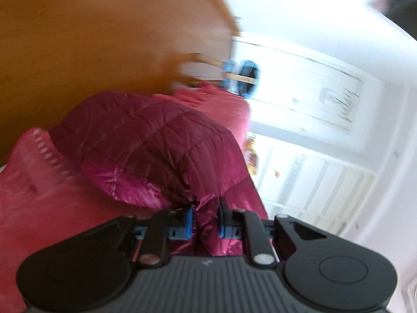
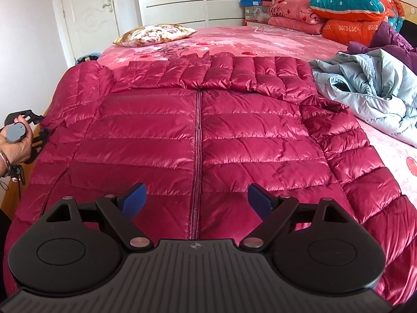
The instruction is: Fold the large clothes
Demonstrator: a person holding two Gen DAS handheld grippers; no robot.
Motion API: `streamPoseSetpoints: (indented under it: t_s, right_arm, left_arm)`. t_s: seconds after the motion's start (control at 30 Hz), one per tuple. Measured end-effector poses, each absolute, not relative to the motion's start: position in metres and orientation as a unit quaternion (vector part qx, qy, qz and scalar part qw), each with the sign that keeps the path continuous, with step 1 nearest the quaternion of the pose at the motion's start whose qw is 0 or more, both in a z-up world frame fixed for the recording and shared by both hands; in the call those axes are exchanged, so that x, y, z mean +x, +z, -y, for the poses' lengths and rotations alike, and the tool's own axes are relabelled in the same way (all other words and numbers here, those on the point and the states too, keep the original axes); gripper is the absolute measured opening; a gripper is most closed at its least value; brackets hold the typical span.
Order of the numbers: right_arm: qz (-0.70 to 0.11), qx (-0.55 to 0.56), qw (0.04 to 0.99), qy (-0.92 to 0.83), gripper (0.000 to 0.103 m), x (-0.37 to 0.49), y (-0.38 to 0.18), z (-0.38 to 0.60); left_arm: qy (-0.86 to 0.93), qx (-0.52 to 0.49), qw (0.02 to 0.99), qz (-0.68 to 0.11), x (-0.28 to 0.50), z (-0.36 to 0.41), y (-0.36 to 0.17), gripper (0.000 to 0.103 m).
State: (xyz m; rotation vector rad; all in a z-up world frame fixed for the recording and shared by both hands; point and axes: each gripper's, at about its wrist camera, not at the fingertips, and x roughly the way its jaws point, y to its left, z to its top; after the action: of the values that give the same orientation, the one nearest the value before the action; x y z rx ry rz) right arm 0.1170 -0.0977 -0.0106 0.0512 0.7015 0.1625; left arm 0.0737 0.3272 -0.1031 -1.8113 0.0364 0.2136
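The red down jacket [image 2: 200, 135] lies spread flat and zipped beyond the right gripper [image 2: 196, 200], whose fingers are released. The left gripper [image 1: 206, 221] pinches sleeve fabric between its fingers; folding seems barely begun.

Motion blur is smearing the left wrist view, leaving the blue object [image 1: 245, 78] unreadable. The light blue jacket [image 2: 370, 96] is running past the right wrist picture's right edge.

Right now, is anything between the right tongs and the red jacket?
Nothing visible. The right tongs hang open directly over the red jacket, with only quilted fabric and the zipper below them.
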Motion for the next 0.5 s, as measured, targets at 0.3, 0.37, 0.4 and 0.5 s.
streamPoseSetpoints:
  t_s: [0.3, 0.37, 0.4, 0.5]
  right_arm:
    - [-0.322, 0.052, 0.942, 0.077, 0.103, 0.119, -0.004, 0.115]
    - [-0.318, 0.061, 0.943, 0.075, 0.103, 0.119, -0.003, 0.120]
    - [-0.317, 0.065, 0.943, 0.073, 0.103, 0.119, -0.003, 0.123]
    - [-0.312, 0.077, 0.944, 0.069, 0.103, 0.118, -0.001, 0.130]
  left_arm:
    - [0.028, -0.660, 0.751, 0.000, 0.080, -0.318, -0.021, 0.014]
    - [0.016, -0.612, 0.791, -0.005, 0.083, -0.309, 0.001, 0.014]
    - [0.010, -0.587, 0.809, -0.008, 0.085, -0.304, 0.013, 0.014]
    - [-0.007, -0.479, 0.877, -0.027, 0.093, -0.279, 0.051, 0.014]
